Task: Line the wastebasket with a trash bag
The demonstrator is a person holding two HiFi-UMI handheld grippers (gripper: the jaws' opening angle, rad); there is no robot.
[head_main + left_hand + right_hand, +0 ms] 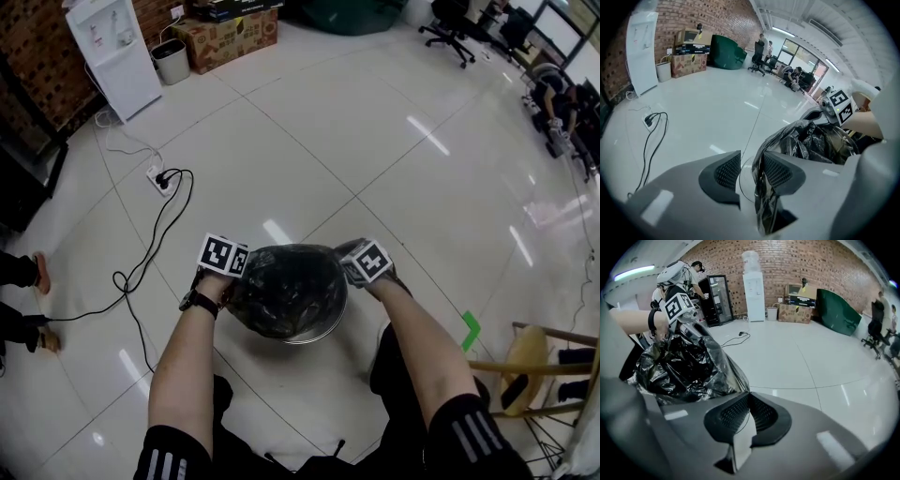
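Note:
A round metal wastebasket (321,334) stands on the floor between my knees, with a black trash bag (286,286) spread inside it and over its rim. My left gripper (232,277) is at the basket's left rim. In the left gripper view its jaws (751,161) stand apart, and a fold of the bag (811,140) hangs along the right pad without being pinched. My right gripper (361,272) is at the right rim. Its jaws (748,397) are closed, and the bag's edge (684,366) runs into the closed tips.
A power strip with a black cable (161,178) lies on the tiles to the left. A water dispenser (112,47), a small bin (172,61) and cardboard boxes (230,37) stand at the far wall. A wooden stool (544,361) is at the right.

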